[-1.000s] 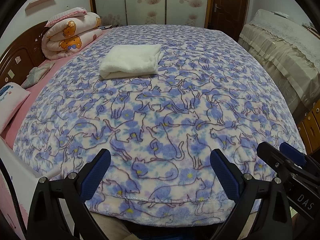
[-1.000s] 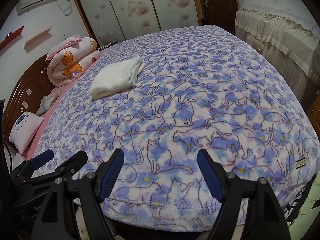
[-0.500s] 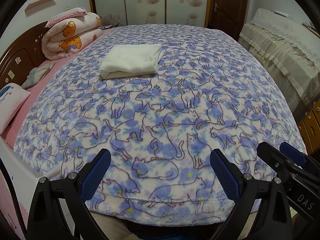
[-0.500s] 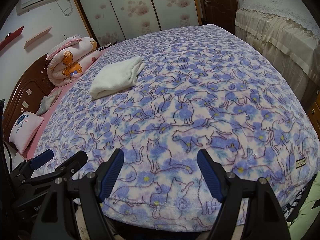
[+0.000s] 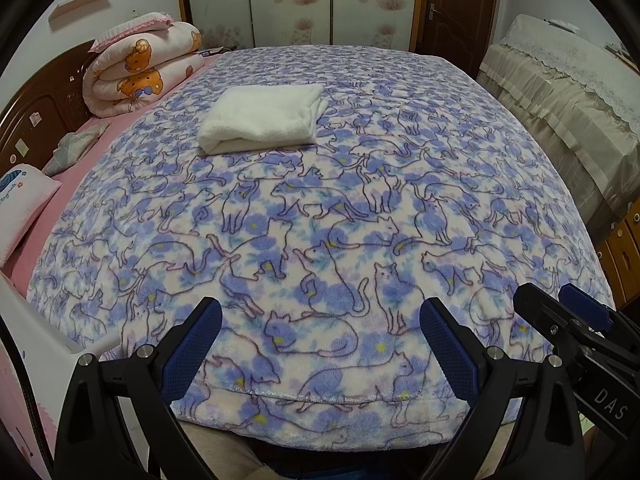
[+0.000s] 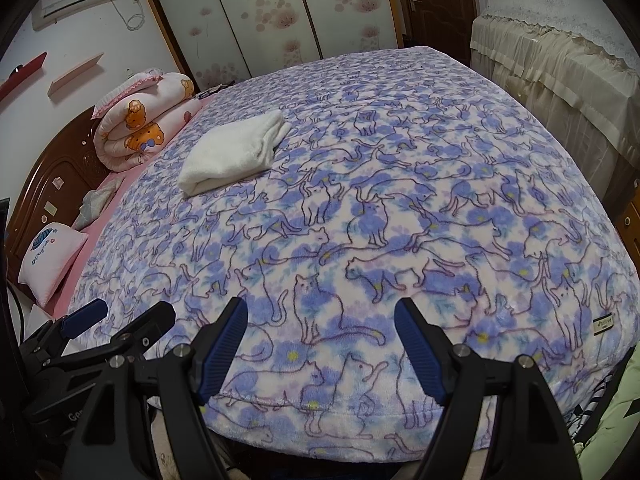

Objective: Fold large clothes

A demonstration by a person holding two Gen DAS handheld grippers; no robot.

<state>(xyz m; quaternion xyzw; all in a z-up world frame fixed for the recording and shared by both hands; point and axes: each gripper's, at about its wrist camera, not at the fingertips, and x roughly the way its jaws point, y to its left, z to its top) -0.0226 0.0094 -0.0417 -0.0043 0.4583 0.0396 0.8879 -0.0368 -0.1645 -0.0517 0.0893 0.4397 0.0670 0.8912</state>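
At the near hem of the cat blanket, left tongs and right tongs released, folded white garment well beyond

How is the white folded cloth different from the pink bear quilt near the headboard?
The white folded cloth is plain, while the pink bear quilt carries orange bear prints. The cloth is flat and thin; the quilt is a thick, rounded bundle. The cloth lies on the cat-print blanket; the quilt sits off it, on the pink sheet by the headboard. Both are folded, and neither is held.
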